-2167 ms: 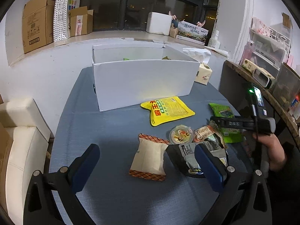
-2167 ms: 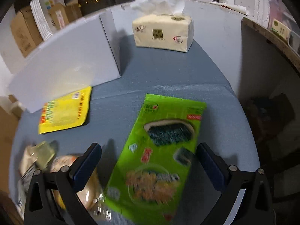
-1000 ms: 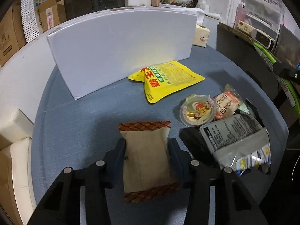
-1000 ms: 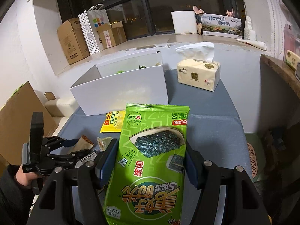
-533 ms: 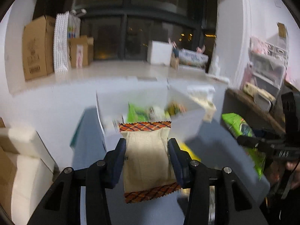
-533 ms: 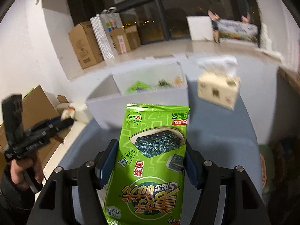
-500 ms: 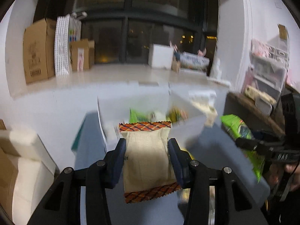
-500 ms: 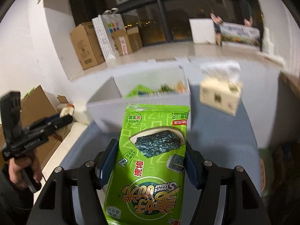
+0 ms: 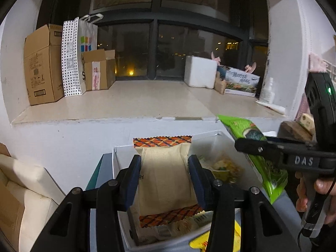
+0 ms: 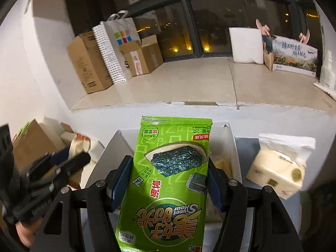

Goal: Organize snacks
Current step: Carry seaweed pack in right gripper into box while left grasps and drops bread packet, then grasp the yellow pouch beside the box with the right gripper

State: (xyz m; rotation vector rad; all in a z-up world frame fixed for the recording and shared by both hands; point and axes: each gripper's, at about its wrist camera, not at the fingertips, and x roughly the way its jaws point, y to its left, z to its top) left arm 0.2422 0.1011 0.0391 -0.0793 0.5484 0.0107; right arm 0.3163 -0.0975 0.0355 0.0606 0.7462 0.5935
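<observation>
My left gripper (image 9: 163, 163) is shut on a beige snack packet with orange plaid ends (image 9: 166, 178) and holds it above the open white box (image 9: 114, 163), which holds several snacks. My right gripper (image 10: 170, 168) is shut on a green seaweed snack bag (image 10: 168, 180) and holds it above the same white box (image 10: 233, 147). In the left wrist view the right gripper (image 9: 247, 145) and its green bag (image 9: 264, 168) hang over the box's right side. In the right wrist view the left gripper (image 10: 73, 157) shows blurred at the left.
A tissue box (image 10: 279, 172) stands on the blue table right of the white box. A yellow snack pouch (image 9: 201, 241) lies in front of the box. A windowsill behind holds cardboard boxes (image 9: 42, 63), a paper bag and a white foam block (image 9: 199, 71).
Both grippers have closed on their packets, lifted them off the table and carried them forward; they now hang over the white box.
</observation>
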